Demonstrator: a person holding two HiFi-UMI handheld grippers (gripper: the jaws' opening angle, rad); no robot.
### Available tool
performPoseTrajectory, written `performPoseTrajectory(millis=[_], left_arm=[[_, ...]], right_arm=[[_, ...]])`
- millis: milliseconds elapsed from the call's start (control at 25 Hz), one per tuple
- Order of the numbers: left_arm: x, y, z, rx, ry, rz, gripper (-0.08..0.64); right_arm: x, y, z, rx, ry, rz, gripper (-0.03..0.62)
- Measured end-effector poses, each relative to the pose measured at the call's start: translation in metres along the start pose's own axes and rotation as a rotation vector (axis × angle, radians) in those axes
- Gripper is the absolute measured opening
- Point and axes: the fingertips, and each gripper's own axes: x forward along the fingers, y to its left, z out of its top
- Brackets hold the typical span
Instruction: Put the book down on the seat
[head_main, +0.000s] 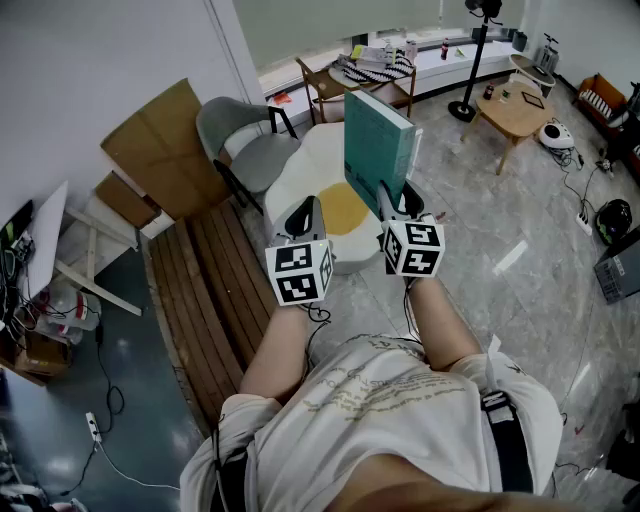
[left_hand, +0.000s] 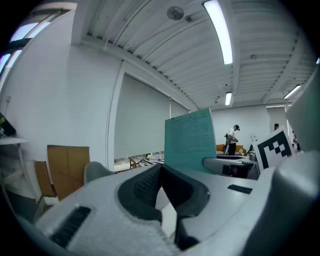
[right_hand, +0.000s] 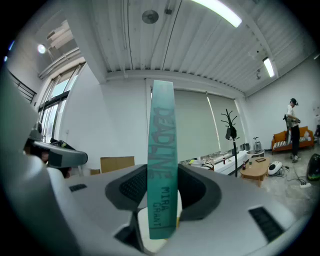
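Right gripper (right_hand: 162, 195): I have it clamped on the book (right_hand: 162, 130), spine towards me.
Book axis: upright, rising straight out of my jaws.
White seat (head_main: 300, 170): below and just ahead of the right gripper.
Left gripper (left_hand: 161, 181): alongside, jaws together, empty.
Hidden: book's lower edge; clearance above the seat unclear.

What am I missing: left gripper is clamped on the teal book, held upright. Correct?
Not quite: it's the right gripper that is clamped on the teal book, held upright. The right gripper view shows the spine between its jaws; the left gripper is empty.
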Motion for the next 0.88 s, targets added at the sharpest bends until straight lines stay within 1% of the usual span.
performPoseTrajectory(millis=[120, 200, 520, 640, 800, 880], left_arm=[[0.005, 0.005, -0.002, -0.054, 0.002, -0.012, 0.018], [0.008, 0.007, -0.001, -0.071, 0.002, -0.016, 0.018], [0.027, 0.012, 0.0, -0.016, 0.026, 0.005, 0.018], [0.036, 0.007, -0.001, -0.007, 0.039, 0.007, 0.018], [0.048, -0.001, 0.0, 0.009, 0.051, 0.019, 0.018], [0.055, -0.004, -0.001, 0.012, 0.056, 0.028, 0.018]], right_arm=[[0.008, 0.002, -0.003, 0.002, 0.004, 0.013, 0.184], [0.012, 0.003, -0.004, 0.007, 0.005, 0.024, 0.183], [0.029, -0.001, -0.007, 0.045, 0.011, 0.046, 0.184], [0.033, -0.008, -0.005, 0.067, 0.007, 0.06, 0.183], [0.039, -0.022, -0.004, 0.075, 0.008, 0.068, 0.181], [0.044, -0.026, -0.006, 0.075, 0.014, 0.085, 0.181]])
